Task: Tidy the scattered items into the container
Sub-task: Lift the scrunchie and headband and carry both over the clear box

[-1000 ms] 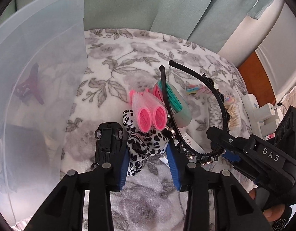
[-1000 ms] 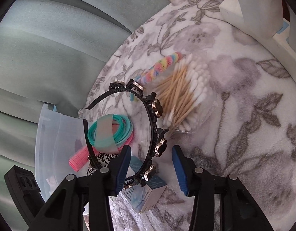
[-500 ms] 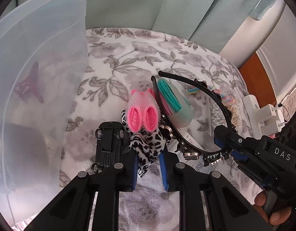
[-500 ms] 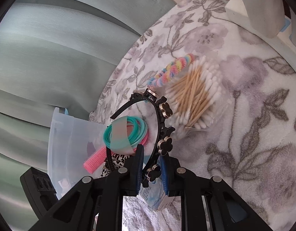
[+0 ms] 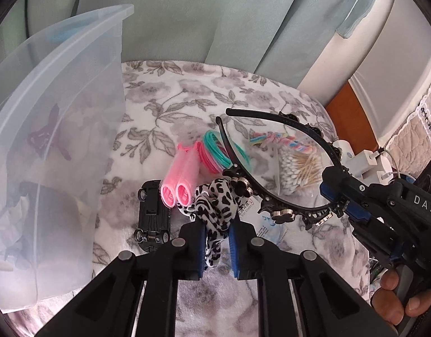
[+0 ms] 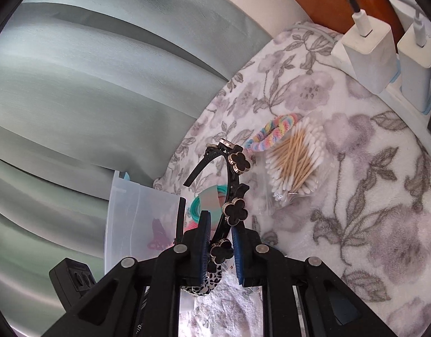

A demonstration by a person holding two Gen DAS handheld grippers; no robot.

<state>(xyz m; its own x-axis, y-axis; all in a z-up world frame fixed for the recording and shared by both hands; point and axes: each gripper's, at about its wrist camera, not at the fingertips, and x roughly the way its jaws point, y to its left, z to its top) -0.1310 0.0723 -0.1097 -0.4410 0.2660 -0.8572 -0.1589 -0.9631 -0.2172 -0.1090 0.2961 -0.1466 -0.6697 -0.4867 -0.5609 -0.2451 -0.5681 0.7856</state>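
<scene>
I see the floral blanket point(image 5: 187, 98) spreading out ahead of both tools, with the green curtain point(image 5: 204, 22) behind it. Off to the left of my left hand-held gripper point(image 5: 217, 241) stands the clear plastic container point(image 5: 75, 106), upright, with a dark hair claw point(image 5: 47, 137) showing through its wall.

My right hand-held gripper point(image 6: 219, 248) has just closed and is clamped on the black headband point(image 6: 233, 185), its blue pads pressing the band beside a clover ornament; the band arcs up and away from the jaws, clear of the blanket. In the left view that same headband point(image 5: 285, 151) curves across the right side, ending in the right tool point(image 5: 339, 202).

My left hand-held gripper has likewise just closed and is pinched on the leopard-print scrunchie point(image 5: 218, 205), which bunches up above the fingertips and hangs down between them.

Just ahead of the left jaws lie two pink hair rollers point(image 5: 181, 174), side by side, and beyond them a bundle of teal and pink hair ties point(image 5: 215, 151). To the left of the left jaws sits a small black toy car point(image 5: 153, 216). Ahead and to the right of the right jaws lies a clear bag of cotton swabs point(image 6: 297, 163), touching a pastel rainbow scrunchie point(image 6: 271, 134) on its far side. White chargers point(image 6: 364, 53) sit at the blanket's far right edge.
</scene>
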